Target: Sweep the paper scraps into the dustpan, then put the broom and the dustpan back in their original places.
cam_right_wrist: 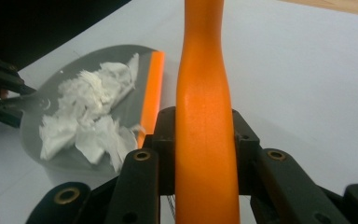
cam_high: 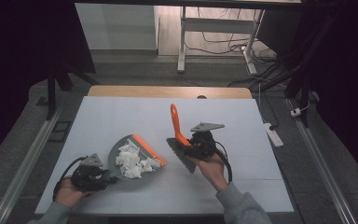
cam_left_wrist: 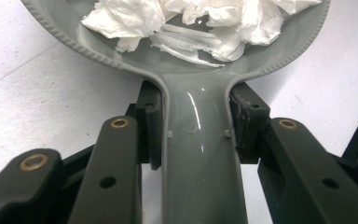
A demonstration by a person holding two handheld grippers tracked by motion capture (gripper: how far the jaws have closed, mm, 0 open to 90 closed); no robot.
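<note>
One grey plastic dustpan with an orange rubber lip (cam_high: 133, 165) lies on the one white-topped bench (cam_high: 121, 116). One heap of crumpled white tissue paper (cam_high: 133, 161) sits in it; the separate scraps run together and cannot be counted. There is one hand brush with an orange plastic handle and dark bristles (cam_high: 179, 140). Two black hand-held grippers are there, the left gripper (cam_high: 107, 178) and the right gripper (cam_high: 189, 142), each with two fingers
</note>
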